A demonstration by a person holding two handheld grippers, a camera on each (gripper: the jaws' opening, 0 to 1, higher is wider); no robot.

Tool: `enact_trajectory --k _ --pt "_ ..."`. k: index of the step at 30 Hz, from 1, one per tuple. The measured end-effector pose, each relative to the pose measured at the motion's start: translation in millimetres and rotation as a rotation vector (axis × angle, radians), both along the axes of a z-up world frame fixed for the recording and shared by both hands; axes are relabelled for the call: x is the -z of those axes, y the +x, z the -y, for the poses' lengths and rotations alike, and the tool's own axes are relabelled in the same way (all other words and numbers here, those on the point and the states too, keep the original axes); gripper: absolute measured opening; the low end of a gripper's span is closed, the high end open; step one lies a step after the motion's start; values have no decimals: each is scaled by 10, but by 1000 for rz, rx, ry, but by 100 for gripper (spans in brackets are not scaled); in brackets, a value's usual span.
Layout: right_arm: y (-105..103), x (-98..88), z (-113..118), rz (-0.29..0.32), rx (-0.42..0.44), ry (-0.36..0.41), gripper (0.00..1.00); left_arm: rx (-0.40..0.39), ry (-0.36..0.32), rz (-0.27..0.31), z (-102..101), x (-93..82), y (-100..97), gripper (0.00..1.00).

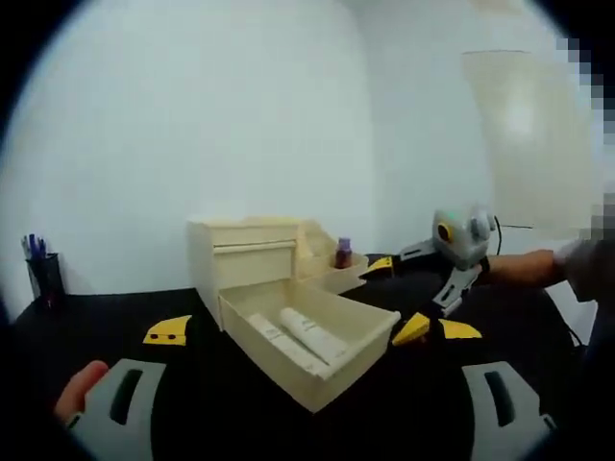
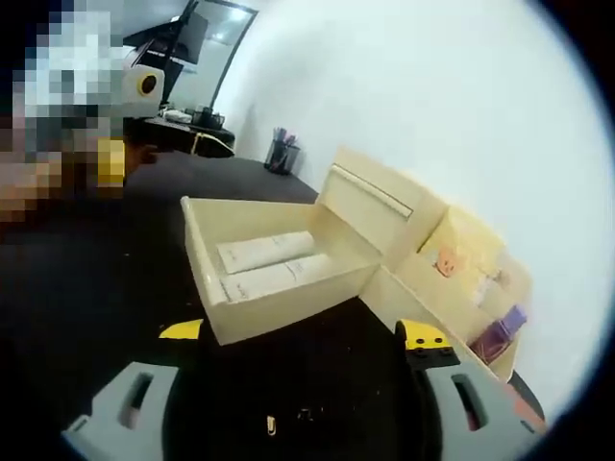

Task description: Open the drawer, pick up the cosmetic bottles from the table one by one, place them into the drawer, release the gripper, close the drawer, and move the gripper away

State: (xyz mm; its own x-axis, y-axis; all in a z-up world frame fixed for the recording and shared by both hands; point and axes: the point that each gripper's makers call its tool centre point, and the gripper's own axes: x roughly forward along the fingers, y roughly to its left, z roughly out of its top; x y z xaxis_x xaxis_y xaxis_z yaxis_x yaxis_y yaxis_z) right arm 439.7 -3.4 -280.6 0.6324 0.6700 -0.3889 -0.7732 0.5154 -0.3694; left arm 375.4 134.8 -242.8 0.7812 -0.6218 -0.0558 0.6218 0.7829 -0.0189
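The cream drawer unit (image 1: 245,252) stands on a black table with its drawer (image 1: 357,360) pulled out. Two white cosmetic bottles (image 1: 309,333) (image 2: 269,264) lie side by side inside it. My left gripper (image 1: 313,330) is open, its yellow tips wide apart in front of the drawer and holding nothing. My right gripper (image 1: 396,298) comes in from the right, open, with one yellow tip close to the drawer's front corner. In the right gripper view, the right gripper (image 2: 303,333) is open and empty just before the drawer's front wall (image 2: 288,312).
A small purple bottle (image 1: 343,253) (image 2: 500,336) stands in a cream side tray (image 1: 336,279) beside the unit. A black pen cup (image 1: 43,277) (image 2: 283,154) sits at the table's far side. A person's hand (image 1: 82,386) holds the left gripper. A white wall lies behind.
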Motion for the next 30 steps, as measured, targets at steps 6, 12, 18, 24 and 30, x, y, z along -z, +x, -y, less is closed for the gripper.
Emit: enact_trajectory --k 6,12,18,24,30 --pt "97 -27 10 0 4 5 74 -1 -6 0 -9 -5 -14 96" --pt "159 -42 28 -1 9 15 78 -2 7 -5 -16 7 2 94" --pt "246 -48 46 7 25 23 77 3 13 -7 2 19 1 94" --pt "275 -52 25 22 29 17 77 5 27 -12 20 47 1 92" --pt "210 -33 -27 42 32 5 77 2 20 -9 6 32 19 91"
